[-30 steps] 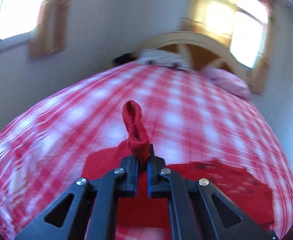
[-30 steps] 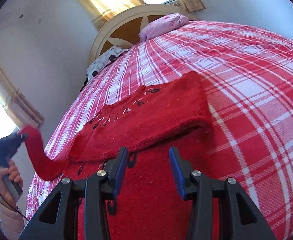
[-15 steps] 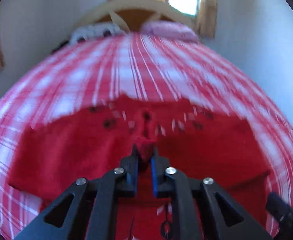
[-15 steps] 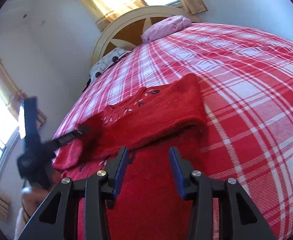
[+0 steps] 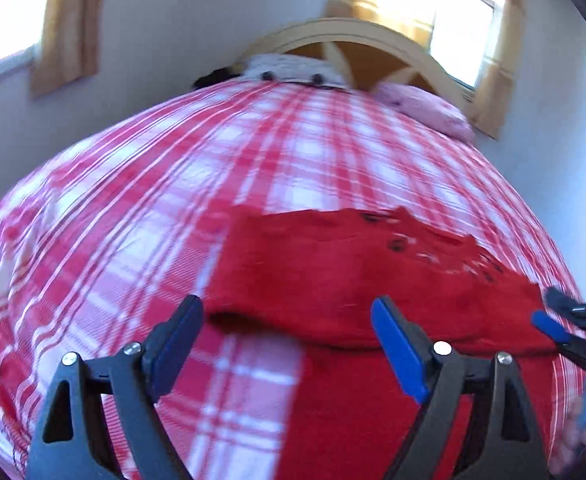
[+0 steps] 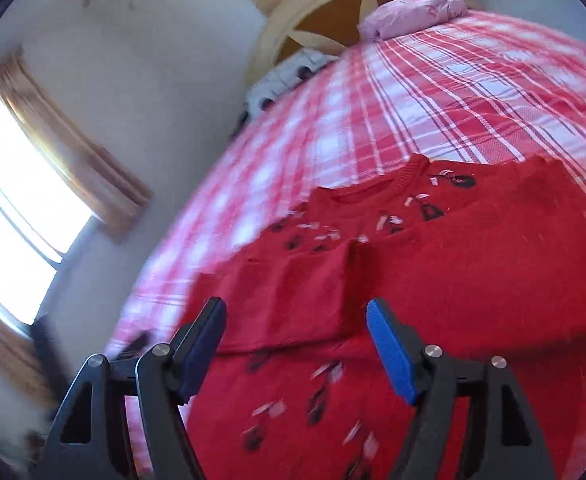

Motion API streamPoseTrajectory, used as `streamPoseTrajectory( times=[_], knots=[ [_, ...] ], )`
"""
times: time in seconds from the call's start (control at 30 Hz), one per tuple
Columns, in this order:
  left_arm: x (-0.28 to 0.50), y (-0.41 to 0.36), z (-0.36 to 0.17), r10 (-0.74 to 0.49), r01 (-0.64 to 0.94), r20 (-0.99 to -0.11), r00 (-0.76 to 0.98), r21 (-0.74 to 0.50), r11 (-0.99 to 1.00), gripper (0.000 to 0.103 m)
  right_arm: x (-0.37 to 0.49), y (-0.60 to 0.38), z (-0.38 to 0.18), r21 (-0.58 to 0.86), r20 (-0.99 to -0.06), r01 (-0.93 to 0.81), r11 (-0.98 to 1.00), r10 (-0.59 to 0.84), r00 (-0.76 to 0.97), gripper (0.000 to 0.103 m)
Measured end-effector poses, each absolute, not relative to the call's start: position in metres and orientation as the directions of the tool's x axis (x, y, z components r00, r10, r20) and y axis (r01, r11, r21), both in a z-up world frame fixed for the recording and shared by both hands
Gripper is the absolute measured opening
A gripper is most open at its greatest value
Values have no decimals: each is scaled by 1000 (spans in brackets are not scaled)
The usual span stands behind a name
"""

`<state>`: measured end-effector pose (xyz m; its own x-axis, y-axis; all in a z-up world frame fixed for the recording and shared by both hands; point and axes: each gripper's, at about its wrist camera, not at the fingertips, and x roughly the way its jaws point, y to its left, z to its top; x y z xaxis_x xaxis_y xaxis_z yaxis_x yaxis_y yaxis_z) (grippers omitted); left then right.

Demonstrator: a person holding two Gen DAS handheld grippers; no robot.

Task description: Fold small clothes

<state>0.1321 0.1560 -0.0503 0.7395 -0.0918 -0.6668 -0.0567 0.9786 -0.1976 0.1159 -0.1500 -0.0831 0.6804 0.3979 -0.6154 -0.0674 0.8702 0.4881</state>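
A small red knitted sweater [image 6: 453, 280] with black and white motifs lies flat on the red-and-white checked bedspread [image 6: 433, 92]. Both sleeves are folded in across its chest. It also shows in the left wrist view [image 5: 353, 280]. My left gripper [image 5: 287, 336] is open and empty, just above the folded left sleeve edge. My right gripper [image 6: 297, 340] is open and empty, low over the sweater's body. The right gripper's tips also show at the right edge of the left wrist view [image 5: 561, 320].
A pink pillow [image 6: 413, 12] and a spotted white pillow [image 5: 293, 68] lie at the bed's head by an arched wooden headboard [image 5: 357, 40]. Curtained windows stand on the left wall [image 6: 21, 208] and behind the headboard. Checked bedspread [image 5: 133, 240] spreads left of the sweater.
My left gripper carried the left sleeve over the sweater's chest, let it go and opened wide, then drew back left. My right gripper opened wider and shifted over the sweater.
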Motion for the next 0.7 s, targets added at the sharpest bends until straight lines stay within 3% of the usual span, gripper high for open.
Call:
streamPoseTrajectory(
  times=[0.17, 0.27, 0.33, 0.37, 0.43, 0.5, 0.7],
  knots=[
    [130, 183, -68, -36, -132, -695, 718, -186, 974, 88, 143, -128, -111, 410, -682, -39, 911, 335, 650, 71],
    [130, 192, -80, -34, -154, -712, 701, -198, 968, 88, 152, -108, -123, 320, -736, -60, 946, 288, 612, 54],
    [130, 196, -86, -34, -161, -725, 688, -198, 967, 88, 149, -99, -123, 251, -748, -71, 965, 240, 619, 49],
    [131, 195, -90, -39, -161, -732, 681, -202, 966, 88, 149, -97, -122, 233, -752, -76, 969, 229, 618, 40],
    [131, 195, -94, -45, -160, -740, 671, -203, 966, 88, 148, -96, -121, 220, -757, -74, 973, 218, 616, 32],
    [131, 191, -97, -53, -152, -746, 663, -204, 967, 88, 149, -96, -118, 215, -760, -90, 973, 224, 610, 15],
    [137, 179, -100, -52, -144, -758, 650, -191, 971, 88, 143, -83, -60, 203, -691, -178, 963, 269, 671, 12]
  ],
)
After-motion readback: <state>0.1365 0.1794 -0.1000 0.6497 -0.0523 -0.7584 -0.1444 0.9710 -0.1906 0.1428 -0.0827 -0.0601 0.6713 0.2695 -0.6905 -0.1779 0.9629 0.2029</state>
